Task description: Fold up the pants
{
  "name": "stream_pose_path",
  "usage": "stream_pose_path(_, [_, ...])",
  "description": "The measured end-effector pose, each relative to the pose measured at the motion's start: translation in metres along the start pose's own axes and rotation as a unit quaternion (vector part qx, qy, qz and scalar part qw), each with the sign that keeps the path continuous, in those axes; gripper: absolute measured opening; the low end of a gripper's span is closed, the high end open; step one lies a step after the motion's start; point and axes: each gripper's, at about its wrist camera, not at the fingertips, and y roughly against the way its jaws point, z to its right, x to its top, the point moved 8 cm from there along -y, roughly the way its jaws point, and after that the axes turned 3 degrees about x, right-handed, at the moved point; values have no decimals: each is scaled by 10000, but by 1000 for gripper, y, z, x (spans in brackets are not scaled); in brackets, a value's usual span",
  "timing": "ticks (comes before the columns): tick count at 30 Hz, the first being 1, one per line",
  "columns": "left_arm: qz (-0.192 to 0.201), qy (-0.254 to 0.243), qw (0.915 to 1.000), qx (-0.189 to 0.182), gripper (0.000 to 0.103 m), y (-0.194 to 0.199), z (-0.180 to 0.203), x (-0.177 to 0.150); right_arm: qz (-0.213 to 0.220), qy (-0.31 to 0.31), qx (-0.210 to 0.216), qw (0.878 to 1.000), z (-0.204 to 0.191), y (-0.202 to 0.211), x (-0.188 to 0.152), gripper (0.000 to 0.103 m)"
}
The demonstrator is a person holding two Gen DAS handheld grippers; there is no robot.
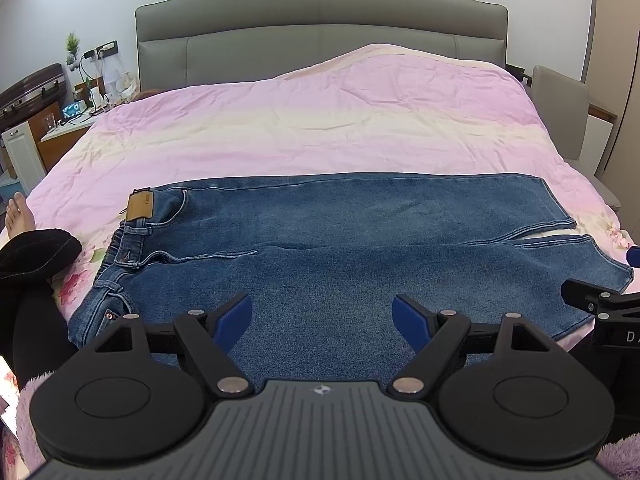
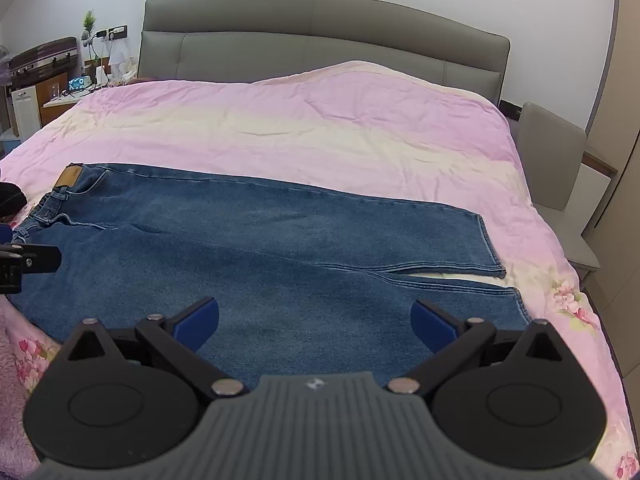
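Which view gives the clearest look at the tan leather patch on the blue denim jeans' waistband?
The left wrist view: the tan leather patch on the blue denim jeans sits closer and larger there, with its rectangular outline clear. In the right wrist view the patch is smaller, near the left edge, seen at a shallower angle.

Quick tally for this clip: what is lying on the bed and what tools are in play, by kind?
Jeans: 1, spread flat on the pink duvet
Grippers: 2, left gripper and right gripper, both open
Total: 3
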Motion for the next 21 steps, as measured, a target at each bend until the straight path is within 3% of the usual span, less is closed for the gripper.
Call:
stream_pose_path(12, [-43, -124, 9999, -45, 93, -4, 1, 0, 55, 34, -4, 10000, 1, -1, 0, 98])
stream_pose_path(21, [-57, -1261, 9916, -296, 92, -26, 13, -10, 131, 525, 424, 9976, 22, -29, -5, 98])
